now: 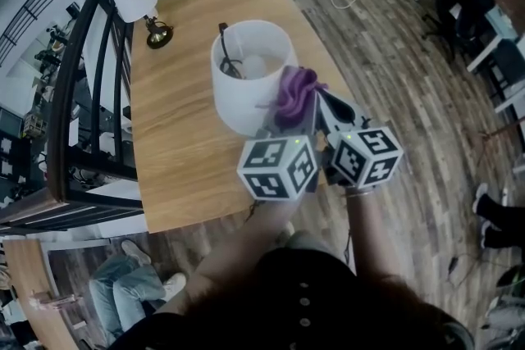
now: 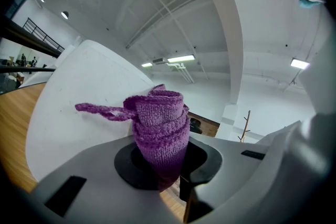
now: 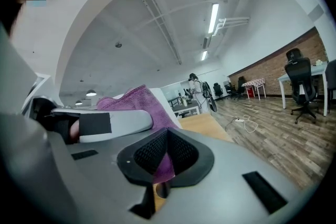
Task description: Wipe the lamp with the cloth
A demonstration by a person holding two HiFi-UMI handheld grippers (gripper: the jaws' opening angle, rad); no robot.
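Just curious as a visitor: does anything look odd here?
Nothing spilled or broken. One oddity: the purple cloth is bunched into a wad, pinched by both the left gripper and right gripper beside the white lampshade.

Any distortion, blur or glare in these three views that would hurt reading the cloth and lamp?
Head view: strong fisheye curve on the table edges, evenly lit, lamp sharp. Left gripper view: cloth crisp, corners vignetted black. Right gripper view: ceiling strip lights bright without flare, rim darkened too.

Bench point(image 1: 176, 160) lies open at 7–9 o'clock of white lampshade point(image 1: 242, 106). Purple cloth point(image 1: 294, 94) crowds its 4 o'clock. Small table lamp point(image 1: 138, 2) at 11. Black railing point(image 1: 82, 78) walls 9 o'clock edge.
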